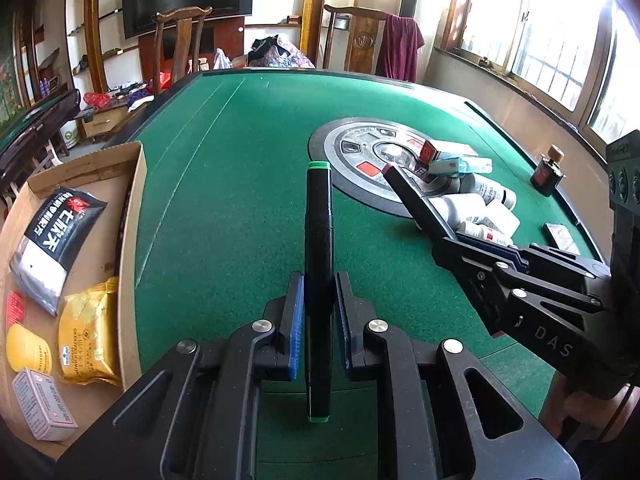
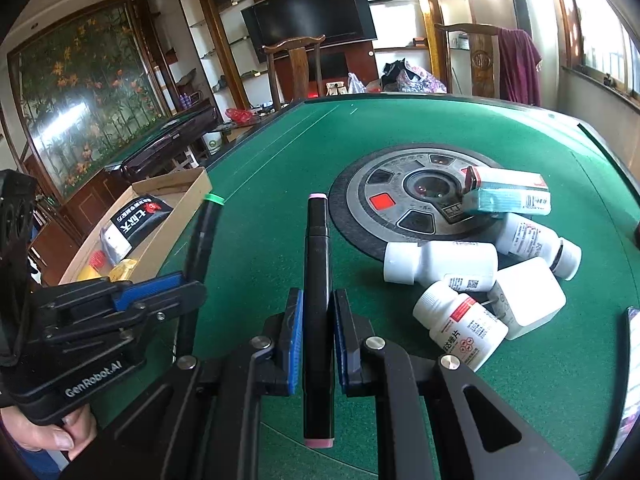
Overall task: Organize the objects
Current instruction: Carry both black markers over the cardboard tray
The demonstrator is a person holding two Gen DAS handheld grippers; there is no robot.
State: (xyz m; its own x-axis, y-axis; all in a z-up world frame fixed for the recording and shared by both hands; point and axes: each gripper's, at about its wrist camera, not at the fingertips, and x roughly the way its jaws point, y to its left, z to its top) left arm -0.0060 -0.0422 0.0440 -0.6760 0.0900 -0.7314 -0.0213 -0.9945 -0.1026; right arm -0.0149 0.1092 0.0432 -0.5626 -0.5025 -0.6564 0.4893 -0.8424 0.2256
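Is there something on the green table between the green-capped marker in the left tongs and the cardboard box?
Nothing visible. The left tongs are shut on the green-capped marker, and only bare green felt lies between it and the cardboard box at the table's left edge. The bottles lie on the other side.

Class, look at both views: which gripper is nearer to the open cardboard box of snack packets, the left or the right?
Left. The left gripper, clamping a green-capped black marker, sits beside the cardboard box. The right gripper, holding a pink-capped black marker, is by the white bottles, farther away.
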